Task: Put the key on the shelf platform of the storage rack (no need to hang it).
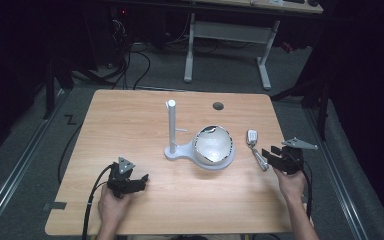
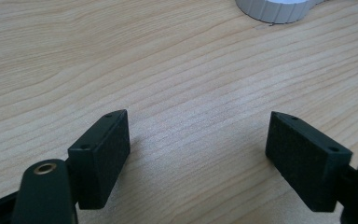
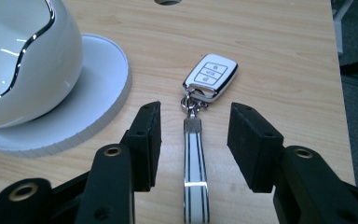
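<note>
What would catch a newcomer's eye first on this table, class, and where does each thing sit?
The glossy white bowl on its white stand, mid-table, beside an upright post. Right of it lies a car key fob with a striped strap, which runs between the open right claw. The left claw is open over bare wood.

Bench (image 1: 145,200) brightly lit from overhead, room around it sunk in darkness, soft short shadows under the tongs, white glare streaks on the glossy bowl (image 1: 214,145), close views sharp, high view slightly grainy
</note>
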Available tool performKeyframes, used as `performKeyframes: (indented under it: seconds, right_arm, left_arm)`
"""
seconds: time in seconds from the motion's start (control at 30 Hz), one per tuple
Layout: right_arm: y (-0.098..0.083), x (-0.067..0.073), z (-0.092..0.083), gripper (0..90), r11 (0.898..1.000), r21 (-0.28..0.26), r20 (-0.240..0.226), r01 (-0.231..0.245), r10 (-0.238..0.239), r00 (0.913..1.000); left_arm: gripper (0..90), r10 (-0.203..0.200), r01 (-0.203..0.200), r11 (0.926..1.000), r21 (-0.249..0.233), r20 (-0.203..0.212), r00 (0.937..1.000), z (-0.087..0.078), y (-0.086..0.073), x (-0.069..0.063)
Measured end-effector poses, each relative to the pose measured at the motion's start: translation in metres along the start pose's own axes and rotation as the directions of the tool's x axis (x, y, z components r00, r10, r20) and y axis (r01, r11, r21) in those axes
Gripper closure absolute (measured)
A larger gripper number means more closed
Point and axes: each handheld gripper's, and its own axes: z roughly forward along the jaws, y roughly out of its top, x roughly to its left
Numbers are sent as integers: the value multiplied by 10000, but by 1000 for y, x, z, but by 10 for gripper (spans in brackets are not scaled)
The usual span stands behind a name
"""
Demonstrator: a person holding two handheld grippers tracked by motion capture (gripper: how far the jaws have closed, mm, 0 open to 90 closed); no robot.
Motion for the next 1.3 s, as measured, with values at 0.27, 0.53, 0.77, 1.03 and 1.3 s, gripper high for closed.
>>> performKeyframes:
  seconds: [0.27,0.53,0.77,1.03,1.3]
  right_arm:
    - [12,3,8,553,10000,2,-90,68,-68,9999]
    - [20,5,20,553,9997,231,-112,126,-123,9999]
    - [18,3,35,549,9982,601,-141,-32,40,9999]
    - [14,0,50,546,9948,1006,0,-146,147,9999]
    - [9,1,64,551,9887,1497,215,-65,33,9998]
  left_arm:
    - [222,0,0,10000,-2,-1,10000,0,0,0]
    - [222,-1,1,10000,0,-1,10000,0,0,0]
    - [222,2,-2,10000,1,1,10000,0,0,0]
    - [222,1,-1,10000,0,2,10000,0,0,0]
    - [222,-11,11,10000,-7,1,10000,0,0,0]
